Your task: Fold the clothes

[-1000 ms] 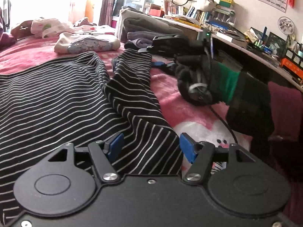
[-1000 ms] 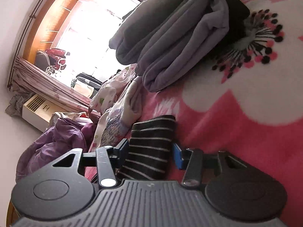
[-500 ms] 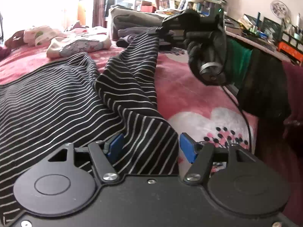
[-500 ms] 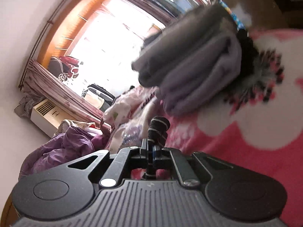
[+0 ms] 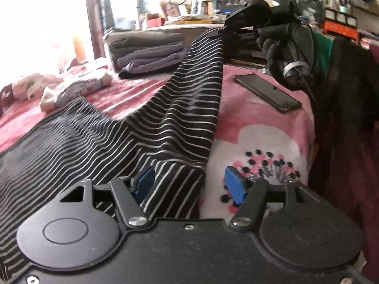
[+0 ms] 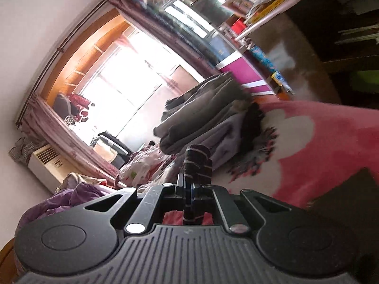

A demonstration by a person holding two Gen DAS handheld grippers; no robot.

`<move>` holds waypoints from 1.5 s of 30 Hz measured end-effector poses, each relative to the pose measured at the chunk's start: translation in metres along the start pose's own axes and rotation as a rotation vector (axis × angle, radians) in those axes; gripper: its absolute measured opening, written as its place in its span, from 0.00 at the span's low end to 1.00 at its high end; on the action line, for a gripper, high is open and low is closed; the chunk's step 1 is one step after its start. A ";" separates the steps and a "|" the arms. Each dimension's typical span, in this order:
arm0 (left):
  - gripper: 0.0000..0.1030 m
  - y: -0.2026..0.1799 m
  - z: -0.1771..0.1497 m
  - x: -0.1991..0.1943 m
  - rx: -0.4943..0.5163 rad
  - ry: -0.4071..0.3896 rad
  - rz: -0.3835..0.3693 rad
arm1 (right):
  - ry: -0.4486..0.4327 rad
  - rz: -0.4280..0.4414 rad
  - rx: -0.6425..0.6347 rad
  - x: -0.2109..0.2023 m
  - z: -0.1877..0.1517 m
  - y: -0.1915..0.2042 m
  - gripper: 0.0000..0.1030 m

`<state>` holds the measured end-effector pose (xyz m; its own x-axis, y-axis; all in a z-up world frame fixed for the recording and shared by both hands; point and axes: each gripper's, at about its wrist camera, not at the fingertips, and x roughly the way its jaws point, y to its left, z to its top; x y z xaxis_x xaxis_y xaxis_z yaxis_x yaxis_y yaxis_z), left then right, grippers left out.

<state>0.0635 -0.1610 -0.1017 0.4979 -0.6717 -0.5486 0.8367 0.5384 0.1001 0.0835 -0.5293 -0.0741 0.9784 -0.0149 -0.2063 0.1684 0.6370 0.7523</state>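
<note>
A black garment with thin white stripes lies spread over the pink bed. One sleeve rises taut from it toward the upper right. My right gripper, held by a gloved hand, is shut on the sleeve's cuff, high above the bed. In the right wrist view the pinched striped cuff sticks out past the closed right gripper. My left gripper stands open low over the garment's near corner, with striped cloth lying between its blue pads.
A dark phone lies on the pink floral blanket near the bed's right edge. Folded grey clothes are stacked at the back, with a pale patterned garment left of them. A cluttered desk runs along the right.
The right gripper closed on the sleeve cuff and lifted it up and to the right, pulling the sleeve taut. The phone has come into view. The left gripper stays open over the near corner.
</note>
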 end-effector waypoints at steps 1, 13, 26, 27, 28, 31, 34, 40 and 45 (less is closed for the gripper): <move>0.63 -0.003 0.000 0.000 0.015 -0.002 0.000 | -0.008 -0.008 0.001 -0.006 0.002 -0.003 0.06; 0.49 -0.034 -0.005 0.016 0.241 0.039 0.096 | 0.016 -0.097 0.011 -0.003 0.002 -0.035 0.06; 0.08 -0.044 -0.009 0.032 0.400 0.100 0.151 | 0.052 -0.107 0.005 0.014 -0.002 -0.034 0.06; 0.08 -0.041 -0.010 0.032 0.386 0.103 0.136 | 0.049 -0.112 0.005 0.014 -0.001 -0.035 0.06; 0.08 -0.037 -0.010 0.032 0.371 0.105 0.120 | 0.046 -0.116 0.006 0.014 0.000 -0.036 0.06; 0.08 -0.029 -0.011 0.032 0.335 0.109 0.079 | 0.057 -0.152 -0.006 0.016 0.000 -0.039 0.06; 0.21 -0.023 -0.003 0.025 0.288 0.102 0.038 | 0.071 -0.203 -0.035 0.019 -0.002 -0.041 0.06; 0.42 -0.013 0.003 0.010 0.189 0.055 -0.004 | 0.068 -0.263 -0.095 0.017 0.000 -0.035 0.12; 0.42 -0.005 0.003 0.010 0.101 0.047 -0.029 | 0.024 -0.326 -0.243 0.012 0.005 -0.020 0.31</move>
<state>0.0649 -0.1726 -0.1049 0.4639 -0.6604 -0.5904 0.8704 0.4637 0.1653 0.0926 -0.5461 -0.0884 0.8749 -0.2302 -0.4260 0.4332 0.7652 0.4763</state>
